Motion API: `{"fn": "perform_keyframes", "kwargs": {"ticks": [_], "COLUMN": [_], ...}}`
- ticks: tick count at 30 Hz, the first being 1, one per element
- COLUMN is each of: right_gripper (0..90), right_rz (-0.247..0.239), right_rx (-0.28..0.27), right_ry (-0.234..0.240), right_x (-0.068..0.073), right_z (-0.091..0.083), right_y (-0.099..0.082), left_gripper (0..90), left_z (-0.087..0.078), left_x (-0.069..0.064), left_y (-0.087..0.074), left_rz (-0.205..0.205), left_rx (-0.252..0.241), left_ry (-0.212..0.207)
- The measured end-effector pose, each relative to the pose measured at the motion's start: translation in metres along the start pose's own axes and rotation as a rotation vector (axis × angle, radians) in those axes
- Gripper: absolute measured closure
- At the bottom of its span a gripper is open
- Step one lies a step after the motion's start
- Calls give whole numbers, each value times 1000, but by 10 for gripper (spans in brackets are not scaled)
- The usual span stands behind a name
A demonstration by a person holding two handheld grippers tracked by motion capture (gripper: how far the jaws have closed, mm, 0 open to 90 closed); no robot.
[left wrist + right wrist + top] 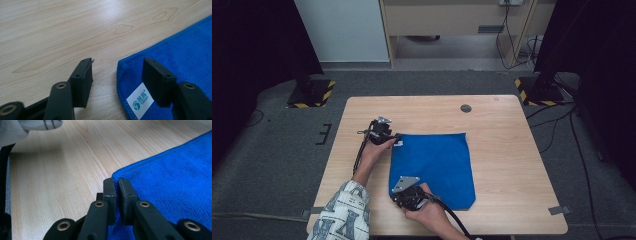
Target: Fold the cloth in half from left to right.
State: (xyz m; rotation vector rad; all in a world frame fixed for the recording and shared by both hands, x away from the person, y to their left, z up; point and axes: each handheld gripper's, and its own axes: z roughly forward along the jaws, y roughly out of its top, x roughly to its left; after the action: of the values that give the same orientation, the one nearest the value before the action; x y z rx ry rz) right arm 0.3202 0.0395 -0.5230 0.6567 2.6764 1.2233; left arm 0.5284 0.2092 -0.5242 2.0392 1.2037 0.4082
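A blue cloth [432,165] lies flat on the wooden table [507,135]. My left gripper [398,139] is at the cloth's far left corner. In the left gripper view the jaws [118,62] stand apart, one over bare wood, the other over the cloth [180,55] near its white label [139,103]; the pads do not press on it. My right gripper [396,196] is at the cloth's near left corner. In the right gripper view that gripper [117,182] is shut on the edge of the cloth [175,170].
A small dark round insert [466,108] sits in the table near its far edge. Bare wood surrounds the cloth on all sides. A patterned sleeve [342,215] comes in at the near left. Black stands with striped bases [312,95] flank the table.
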Motion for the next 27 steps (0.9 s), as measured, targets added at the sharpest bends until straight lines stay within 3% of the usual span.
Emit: {"fn": "perform_keyframes", "kwargs": {"ticks": [2,3,5,6,7,10,20,27], "right_gripper": [849,848,848,848,848,849,861,863], "right_rz": [-4,-4,-1,-1,7,4,0,6], "right_rx": [-2,-3,-6,-6,-10,-12,-32,-53], "right_ry": [2,3,1,1,1,1,-6,-14], "right_x": [1,1,0,0,0,0,2,5], "right_z": [-1,-1,-3,-3,-4,-5,-13,-21], "right_y": [0,1,1,1,1,1,5,12], "left_gripper": [582,582,709,709,799,856,880,881], "left_z": [2,3,5,4,4,0,-17,-31], "left_x": [1,0,-3,-4,-5,-6,-7,-11], "left_y": [-1,-2,-2,-1,-1,1,11,26], "left_rz": [-12,-13,15,31,33,23,6,33], "left_rx": [6,3,12,17,16,-7,-58,-68], "left_ry": [-16,-41,-51,-49,-46,-56,-41,-33]}}
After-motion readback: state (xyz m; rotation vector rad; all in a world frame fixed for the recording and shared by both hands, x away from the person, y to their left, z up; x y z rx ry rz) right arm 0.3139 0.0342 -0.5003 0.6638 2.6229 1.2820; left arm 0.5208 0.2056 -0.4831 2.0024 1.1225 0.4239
